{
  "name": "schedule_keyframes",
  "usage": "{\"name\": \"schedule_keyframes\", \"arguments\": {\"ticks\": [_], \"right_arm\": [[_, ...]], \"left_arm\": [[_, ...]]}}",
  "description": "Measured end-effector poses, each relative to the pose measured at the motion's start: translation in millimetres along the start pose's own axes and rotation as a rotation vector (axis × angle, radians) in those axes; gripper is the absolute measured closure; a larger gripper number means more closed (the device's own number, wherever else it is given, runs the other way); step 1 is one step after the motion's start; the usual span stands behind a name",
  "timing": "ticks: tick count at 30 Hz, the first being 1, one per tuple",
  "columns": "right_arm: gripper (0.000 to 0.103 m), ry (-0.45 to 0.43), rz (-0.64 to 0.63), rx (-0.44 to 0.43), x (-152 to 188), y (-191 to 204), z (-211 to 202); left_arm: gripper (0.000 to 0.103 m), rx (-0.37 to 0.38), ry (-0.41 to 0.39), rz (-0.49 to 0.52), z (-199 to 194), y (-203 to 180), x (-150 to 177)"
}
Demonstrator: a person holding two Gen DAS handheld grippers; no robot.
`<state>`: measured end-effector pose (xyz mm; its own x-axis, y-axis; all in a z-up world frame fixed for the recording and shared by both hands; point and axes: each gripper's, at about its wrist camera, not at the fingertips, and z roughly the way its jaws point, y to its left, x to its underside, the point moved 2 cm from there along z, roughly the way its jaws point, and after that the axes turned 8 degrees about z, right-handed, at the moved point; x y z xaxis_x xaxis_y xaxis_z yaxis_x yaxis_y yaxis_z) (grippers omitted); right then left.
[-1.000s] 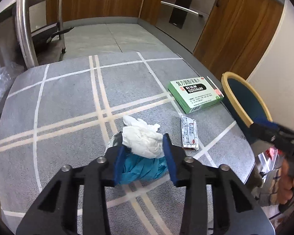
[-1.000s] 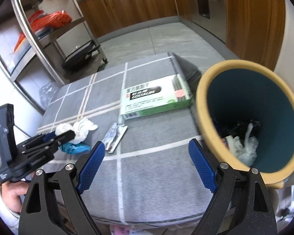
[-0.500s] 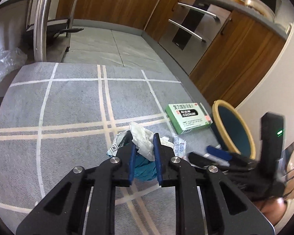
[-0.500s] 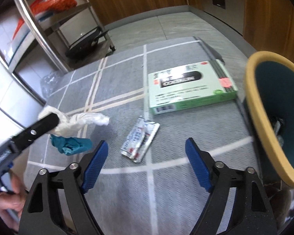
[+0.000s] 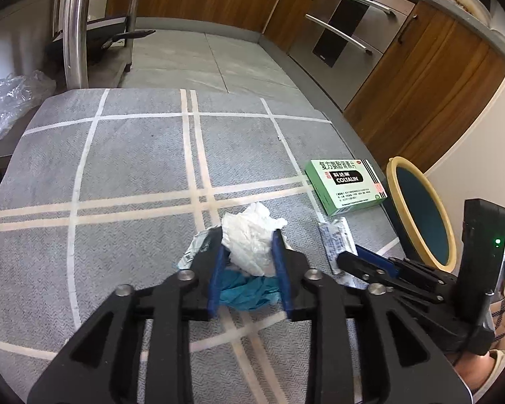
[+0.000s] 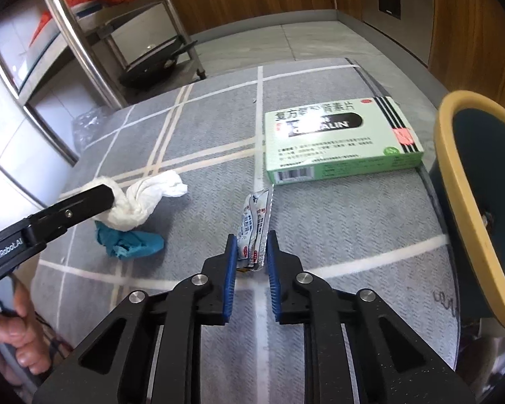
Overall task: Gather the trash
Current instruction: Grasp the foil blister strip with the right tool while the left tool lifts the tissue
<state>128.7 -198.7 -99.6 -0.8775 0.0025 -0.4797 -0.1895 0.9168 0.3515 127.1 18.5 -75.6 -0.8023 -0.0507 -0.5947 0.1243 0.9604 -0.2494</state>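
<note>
Left gripper (image 5: 249,249) is clamping the white tissue wad (image 5: 250,240), which is sitting over the teal glove (image 6: 131,242). Right gripper (image 6: 250,256) is pinching the foil sachet (image 6: 256,225), just right of the glove. Green medicine box (image 6: 336,141) and yellow-rimmed bin (image 6: 464,208) are lying farther right of it.
</note>
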Motion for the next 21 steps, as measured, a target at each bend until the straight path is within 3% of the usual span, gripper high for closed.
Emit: {"name": "schedule_keyframes", "arguments": {"ticks": [1, 3, 8, 12, 15, 21], "right_arm": [[0.088, -0.001, 0.005, -0.002, 0, -2, -3], [0.09, -0.005, 0.007, 0.002, 0, -5, -7], [0.09, -0.013, 0.017, 0.014, 2, -15, -17], [0.091, -0.018, 0.023, 0.017, 4, -21, -24], [0.091, -0.019, 0.026, 0.021, 6, -25, -27], [0.091, -0.026, 0.044, 0.024, 7, -35, -34]], "left_arm": [[0.062, -0.003, -0.001, 0.002, 0, 0, 0], [0.057, -0.008, -0.009, 0.013, -2, -3, -2], [0.057, -0.057, 0.028, 0.079, 8, -14, -4], [0.036, -0.126, 0.028, 0.204, 11, -34, -10], [0.036, -0.167, 0.056, 0.33, 21, -55, -11], [0.04, -0.222, 0.128, 0.463, 44, -78, -8]]}}
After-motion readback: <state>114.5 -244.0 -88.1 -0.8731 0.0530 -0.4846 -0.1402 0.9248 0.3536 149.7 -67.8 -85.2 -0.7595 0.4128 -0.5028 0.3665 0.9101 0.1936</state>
